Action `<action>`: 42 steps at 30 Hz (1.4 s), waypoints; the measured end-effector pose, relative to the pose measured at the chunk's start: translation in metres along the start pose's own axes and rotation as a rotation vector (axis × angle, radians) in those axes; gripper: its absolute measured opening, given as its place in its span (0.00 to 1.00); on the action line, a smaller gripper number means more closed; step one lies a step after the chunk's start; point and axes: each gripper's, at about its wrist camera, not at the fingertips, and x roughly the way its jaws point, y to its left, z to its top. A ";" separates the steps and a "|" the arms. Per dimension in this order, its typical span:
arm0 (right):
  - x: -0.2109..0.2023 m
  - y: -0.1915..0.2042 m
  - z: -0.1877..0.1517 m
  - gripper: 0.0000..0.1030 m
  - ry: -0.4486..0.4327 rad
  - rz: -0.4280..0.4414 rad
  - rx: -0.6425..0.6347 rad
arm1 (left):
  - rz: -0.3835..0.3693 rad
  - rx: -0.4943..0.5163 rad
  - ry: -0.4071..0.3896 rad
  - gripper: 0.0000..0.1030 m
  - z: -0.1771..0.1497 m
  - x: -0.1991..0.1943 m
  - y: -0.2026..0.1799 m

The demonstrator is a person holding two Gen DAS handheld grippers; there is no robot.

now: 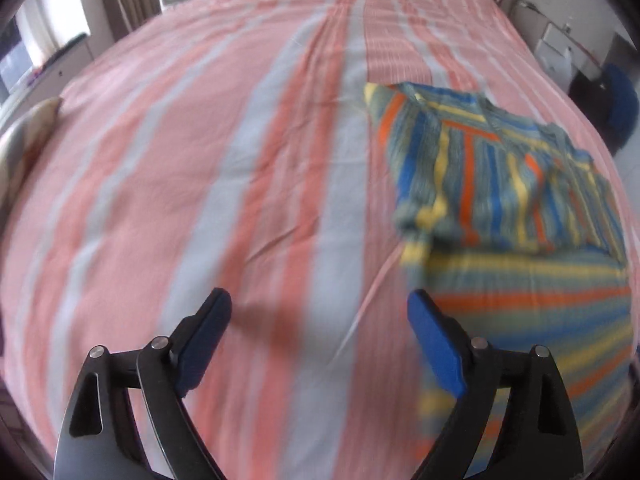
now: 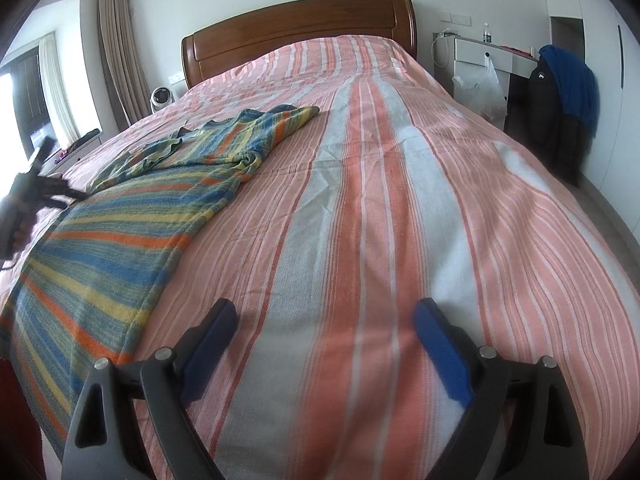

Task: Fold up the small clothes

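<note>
Striped cover: pink and grey bed (image 2: pixel 380 184), used as folding surface.
Left hand-held gripper (image 1: pixel 318 320): wide, nothing between its jaws, over bare cover just beside garment's edge; likely lining up a grasp.
Garment (image 1: pixel 500 200): striped top, partly folded, sleeve end doubled over.
Right hand-held gripper (image 2: pixel 325 326): wide, empty, waiting apart.

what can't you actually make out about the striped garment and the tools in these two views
- Striped garment, left wrist view: motion blur smears its near part, so folds and edges there are unreadable.
- Same garment, right wrist view: its near-left end runs off the picture edge.
- Left tool, right wrist view: blurred and cut by the left edge; fingers not visible.
- Left tool in its own view: open over the bedspread, contact unclear.
</note>
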 end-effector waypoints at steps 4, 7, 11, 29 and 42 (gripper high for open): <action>-0.010 0.021 0.048 0.85 0.098 0.027 -0.074 | 0.070 -0.002 -0.134 0.96 -0.036 -0.024 0.036; -0.014 0.058 0.119 0.85 0.076 0.189 -0.057 | 0.034 -0.073 -0.135 0.96 -0.058 -0.005 0.049; 0.044 0.111 0.205 0.71 0.162 0.415 0.066 | -0.008 -0.104 -0.253 0.97 -0.080 0.004 0.055; 0.194 0.174 0.246 0.13 0.207 0.228 0.108 | -0.065 -0.117 -0.274 0.99 -0.079 0.007 0.059; 0.159 0.179 0.178 0.28 0.354 0.292 -0.073 | -0.068 -0.120 -0.277 0.99 -0.078 0.008 0.059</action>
